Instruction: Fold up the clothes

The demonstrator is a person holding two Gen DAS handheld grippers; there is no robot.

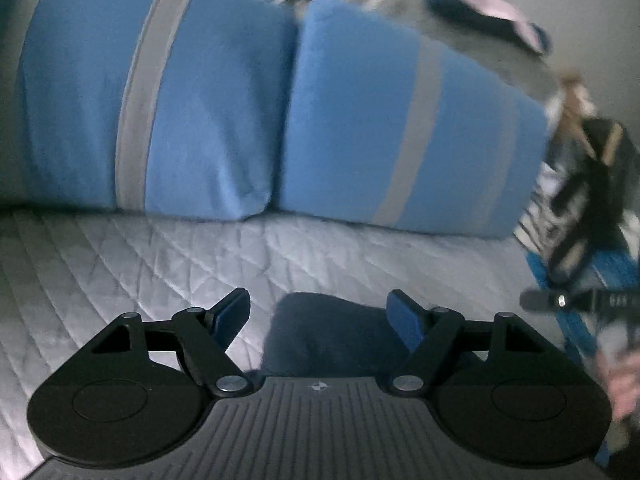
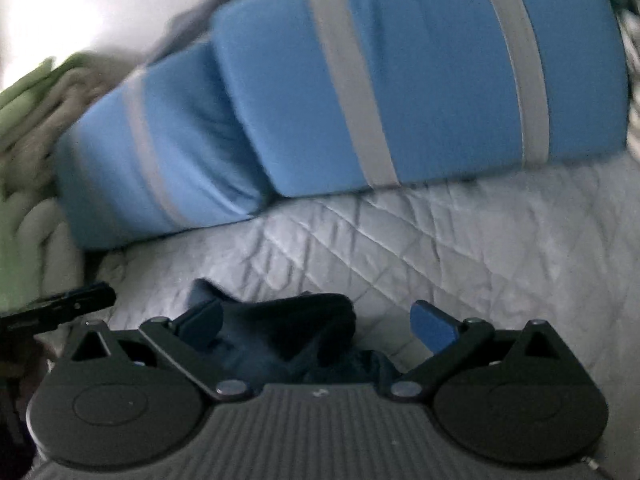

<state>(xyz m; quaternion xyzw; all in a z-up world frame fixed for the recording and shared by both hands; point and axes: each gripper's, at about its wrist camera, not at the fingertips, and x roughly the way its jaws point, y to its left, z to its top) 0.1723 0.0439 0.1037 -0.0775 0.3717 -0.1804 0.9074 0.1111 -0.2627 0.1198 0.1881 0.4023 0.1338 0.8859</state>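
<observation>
A dark navy garment (image 1: 320, 332) lies crumpled on the quilted bed cover, low in the left wrist view. My left gripper (image 1: 318, 304) is open, its blue pads wide apart on either side of the cloth and not pressing it. In the right wrist view the same dark garment (image 2: 288, 336) bunches between the fingers of my right gripper (image 2: 318, 314), which is open too; its left pad (image 2: 200, 320) sits at the cloth's edge. Each view catches a black part of the other gripper at its side edge. Both pictures are blurred.
Two blue pillows with grey stripes (image 1: 200, 92) (image 2: 420, 72) lean at the head of the pale quilted bed cover (image 1: 120, 256). A heap of mixed clothes (image 1: 580, 184) sits at the right. A green and cream knitted blanket (image 2: 28, 140) lies at the left.
</observation>
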